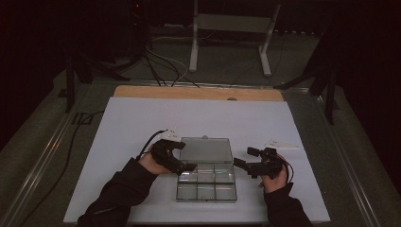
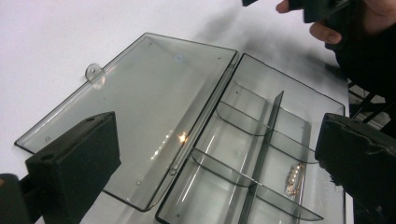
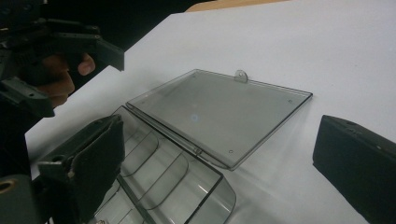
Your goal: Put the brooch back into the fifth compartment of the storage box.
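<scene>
Your left gripper [image 1: 188, 166] and right gripper [image 1: 238, 162], both wide and empty, flank the open box [image 1: 206, 185] on the white tabletop [image 1: 142, 118]; dark room beyond.

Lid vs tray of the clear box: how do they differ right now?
The lid is one flat undivided panel; the tray is split by dividers into compartments. The lid carries a small round tab on its outer edge; the tray shows none. The lid bears nothing; the tray holds a small beaded piece in one compartment. Shared: both are clear smoky plastic, joined at the hinge, lying open on the white table.
</scene>
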